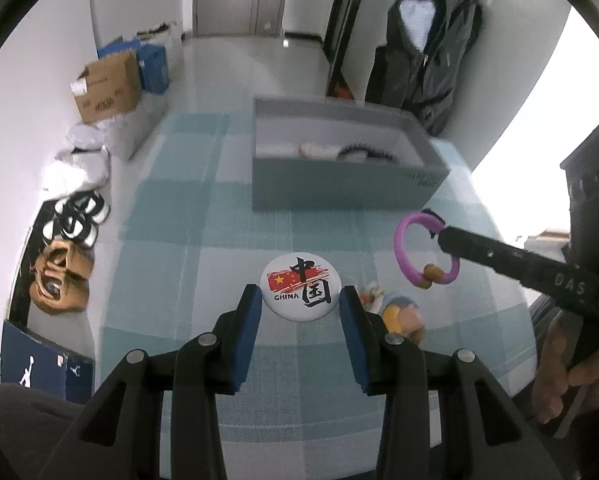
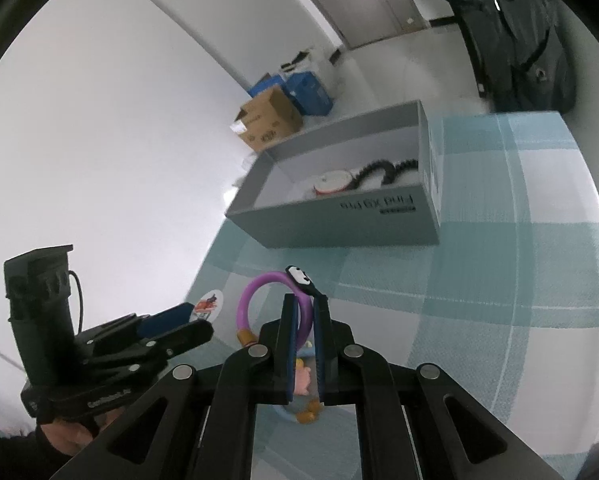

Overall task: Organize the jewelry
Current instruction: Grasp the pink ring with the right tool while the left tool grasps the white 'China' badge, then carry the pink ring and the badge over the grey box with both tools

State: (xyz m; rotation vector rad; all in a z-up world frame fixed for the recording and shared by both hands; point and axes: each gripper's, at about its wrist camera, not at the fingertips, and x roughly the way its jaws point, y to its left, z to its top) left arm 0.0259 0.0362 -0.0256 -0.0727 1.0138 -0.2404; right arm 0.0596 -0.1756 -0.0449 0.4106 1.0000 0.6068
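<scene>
My left gripper (image 1: 300, 298) has its blue pads against both edges of a round white badge (image 1: 301, 286) printed with a red flag and "CHINA"; the same badge (image 2: 209, 304) shows at its tips in the right wrist view. My right gripper (image 2: 305, 306) is shut on a purple ring bracelet (image 2: 251, 292) with orange beads and a black-and-white charm, held above the checked cloth. In the left wrist view this bracelet (image 1: 403, 248) hangs right of the badge. Behind stands an open grey box (image 1: 339, 192) holding a black bead bracelet (image 2: 383, 168) and a white round piece (image 2: 333, 182).
A yellow and pink trinket (image 1: 399, 316) and a small white piece (image 1: 373, 292) lie on the teal checked tablecloth (image 1: 171, 216). On the floor to the left are a cardboard box (image 1: 107, 84) and shoes (image 1: 75, 224). A dark jacket (image 1: 431, 52) hangs behind the table.
</scene>
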